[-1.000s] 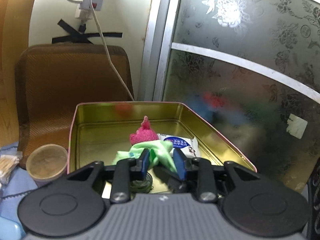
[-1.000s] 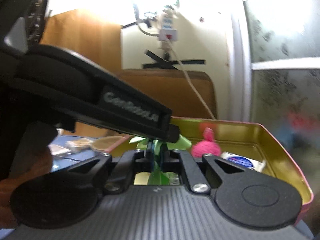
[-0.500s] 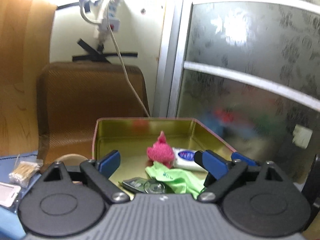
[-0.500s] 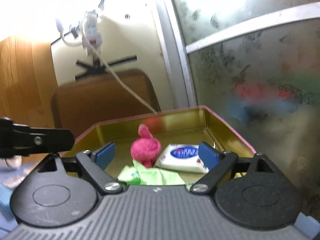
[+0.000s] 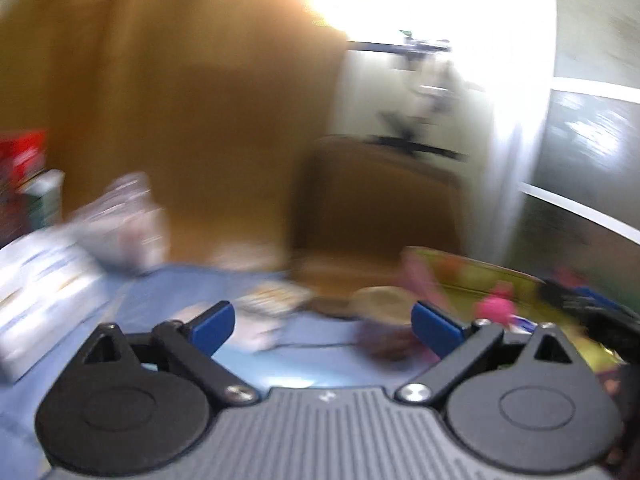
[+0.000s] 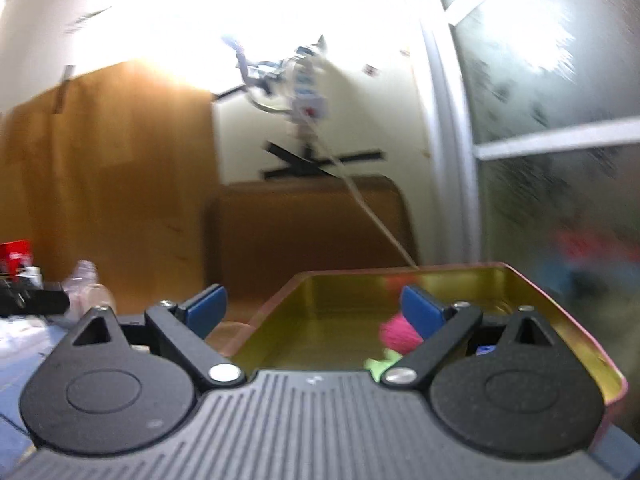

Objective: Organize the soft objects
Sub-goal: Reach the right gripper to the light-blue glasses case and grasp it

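The gold metal tin (image 6: 520, 280) with a pink rim holds a pink knitted toy (image 6: 396, 334) and a green cloth (image 6: 382, 364). My right gripper (image 6: 314, 312) is open and empty, over the tin's near left corner. My left gripper (image 5: 322, 322) is open and empty, over the blue tablecloth (image 5: 200, 296) left of the tin. In the blurred left wrist view the tin (image 5: 472, 272) and the pink toy (image 5: 496, 306) show at the right. The other gripper (image 5: 592, 312) shows dark at the right edge.
A brown chair back (image 6: 312, 232) stands behind the tin, with a white cable (image 6: 376, 220) hanging across it. A round wooden lid (image 5: 380, 300) lies beside the tin. White boxes (image 5: 44, 280) and a plastic bag (image 5: 120, 220) sit at the left. Frosted glass door (image 6: 560, 160) at the right.
Both grippers, shut on the green cloth a second ago, opened and let it drop into the tin. My left gripper has swung left, away from the tin. The right has pulled back.
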